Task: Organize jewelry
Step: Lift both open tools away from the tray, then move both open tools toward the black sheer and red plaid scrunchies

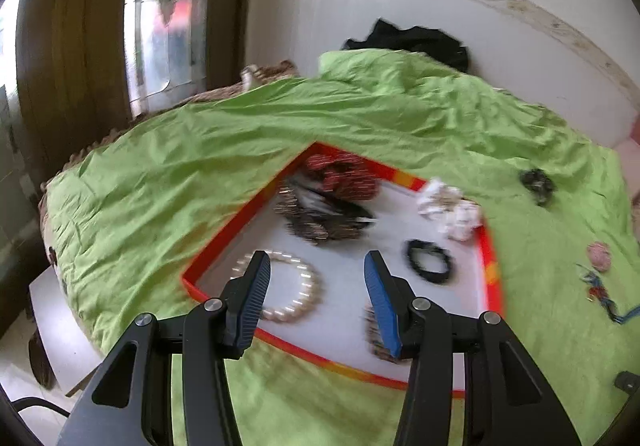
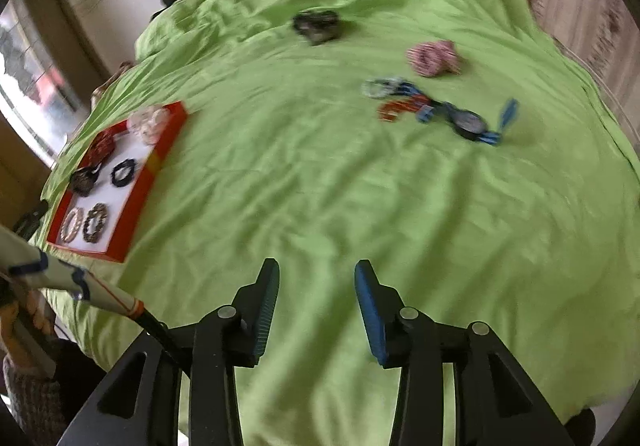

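Note:
A red-rimmed white tray lies on a green sheet. It holds a pearl bracelet, a black hair tie, a red scrunchie, a dark beaded piece, a white scrunchie and a brown beaded bracelet. My left gripper is open and empty above the tray's near part. My right gripper is open and empty over bare sheet. Loose on the sheet lie a dark scrunchie, a pink scrunchie, a wristwatch and small red and blue pieces. The tray also shows at the left in the right wrist view.
A black cloth lies at the sheet's far edge by the white wall. A wooden frame and window stand at the left. A white table edge sticks out under the sheet. The left tool's handle shows at lower left.

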Motion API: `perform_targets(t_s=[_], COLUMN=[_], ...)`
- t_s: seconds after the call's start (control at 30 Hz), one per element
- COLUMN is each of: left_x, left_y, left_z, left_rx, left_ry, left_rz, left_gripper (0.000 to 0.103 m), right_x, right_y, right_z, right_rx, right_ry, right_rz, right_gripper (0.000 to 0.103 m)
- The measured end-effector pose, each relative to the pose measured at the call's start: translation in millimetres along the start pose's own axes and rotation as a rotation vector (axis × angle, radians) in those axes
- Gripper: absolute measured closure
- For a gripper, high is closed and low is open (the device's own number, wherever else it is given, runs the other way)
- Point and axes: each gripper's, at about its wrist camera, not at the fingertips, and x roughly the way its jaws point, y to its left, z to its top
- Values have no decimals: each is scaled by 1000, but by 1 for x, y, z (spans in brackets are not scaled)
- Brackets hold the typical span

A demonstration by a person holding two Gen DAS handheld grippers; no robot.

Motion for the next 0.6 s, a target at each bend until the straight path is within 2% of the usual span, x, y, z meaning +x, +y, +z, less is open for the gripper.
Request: perform_targets(t_s=[0.03, 0.17, 0.27, 0.47, 0.6], left_x=[-7, -34, -45, -55, -54], left_y=[-6, -50, -84, -143, -173], left_z=[0, -2, -3, -14, -23], left_rx=[13, 129, 208, 297, 328], left_ry=[1, 25, 68, 141, 181], left_rz=[-22, -125, -197, -290, -312], left_gripper=[55, 39, 39, 39, 38], right_x=[0, 1, -1, -5, -8], right_y=[-5, -33, -52, -84, -107], right_z=[-1, -9, -14, -22, -24], right_rx=[11, 81, 127, 192, 228], right_ry=[0, 0, -11, -38, -61], right_rz=[-3, 0, 16, 32, 36], right_gripper=[60, 60, 60, 60, 59])
